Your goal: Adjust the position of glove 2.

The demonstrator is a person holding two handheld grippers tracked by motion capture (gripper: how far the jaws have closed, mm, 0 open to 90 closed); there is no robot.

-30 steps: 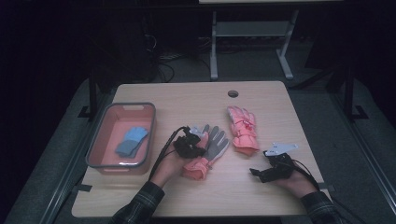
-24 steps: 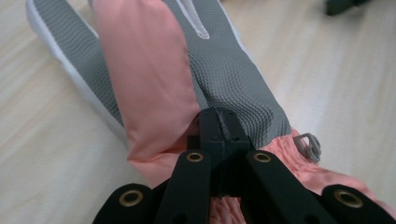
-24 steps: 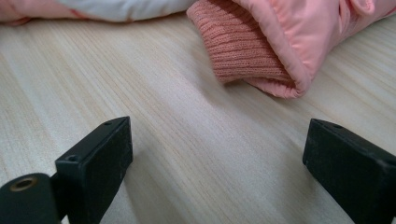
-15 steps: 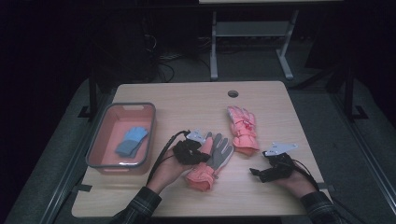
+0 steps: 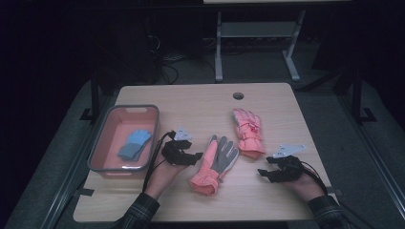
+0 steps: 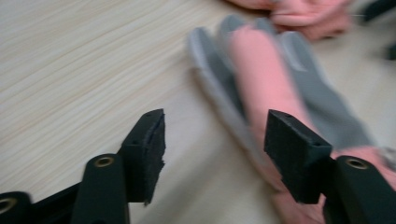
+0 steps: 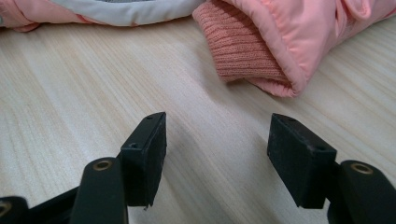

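The left claw [image 5: 198,157] sat in the lower middle of the high view, its jaws newly spread and holding nothing; a second earlier it had been clamped over the grey-palmed pink glove [image 5: 216,162], and it had since slid off toward the left, leaving that glove flat on the counter [image 5: 191,102] just right of its tips. The glove itself had shifted a little and now lay slanted, cuff toward the bottom of the frame. The second pink glove [image 5: 248,131] lay right of centre, unmoved, and the red bin [image 5: 102,143] at the left held a blue glove [image 5: 135,144]. The right claw [image 5: 264,172], lower right, had kept its place while its jaws narrowed partway, with nothing between them. In the left gripper view, the two black jaws stood well apart over bare wood, the grey-palmed glove [image 6: 280,88] blurred at upper right, one jaw overlapping its cuff in the picture. In the right gripper view, the jaws were part open above empty counter, the knit cuff of the second glove [image 7: 247,51] ahead at upper right. I judged the release as finishing the placing of the first glove, with the second glove likely next.
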